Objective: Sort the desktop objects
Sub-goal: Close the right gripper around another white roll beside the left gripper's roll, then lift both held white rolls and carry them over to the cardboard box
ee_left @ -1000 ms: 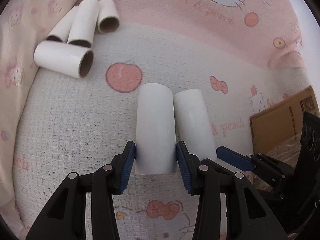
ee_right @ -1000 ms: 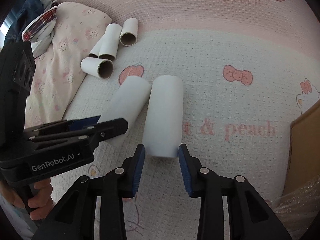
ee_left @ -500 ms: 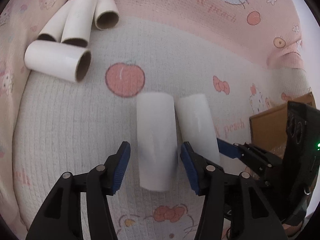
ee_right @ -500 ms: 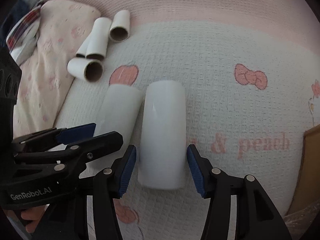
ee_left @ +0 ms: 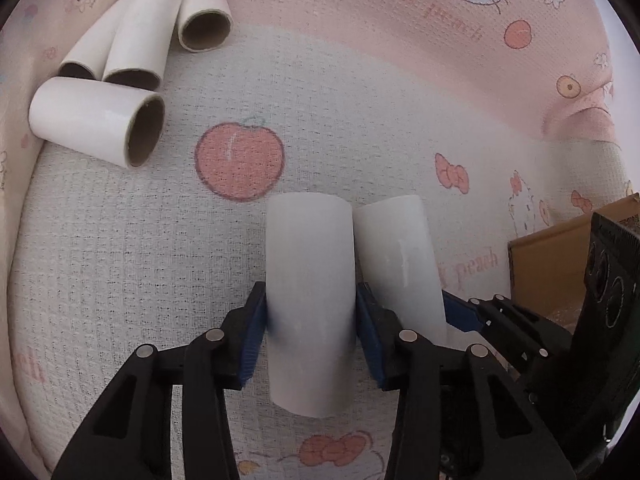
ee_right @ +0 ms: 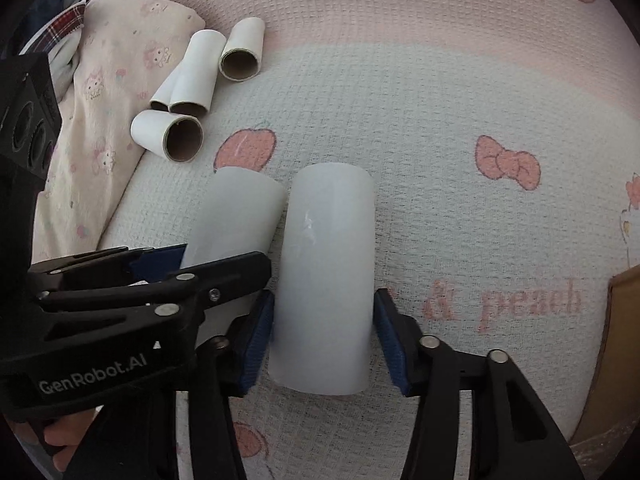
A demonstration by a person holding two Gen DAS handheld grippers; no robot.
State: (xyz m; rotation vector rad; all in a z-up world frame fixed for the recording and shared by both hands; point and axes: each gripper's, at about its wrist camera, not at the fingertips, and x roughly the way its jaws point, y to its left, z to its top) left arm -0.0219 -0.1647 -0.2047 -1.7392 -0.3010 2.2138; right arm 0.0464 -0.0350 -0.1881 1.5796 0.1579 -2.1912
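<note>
Left gripper clamps the left roll; right gripper straddles its roll, right pad apart — both just closing, probably to carry them toward the tubes at ten o'clock.

cardboard box cropped, rear tube perhaps half-hidden

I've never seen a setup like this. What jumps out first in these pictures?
Two white rolls lie side by side on a pink cartoon-print bedspread. The left gripper is clamped on the left roll, and the right gripper straddles the right roll, its jaws just closing. Four empty cardboard tubes sit clustered at the far left.
</note>
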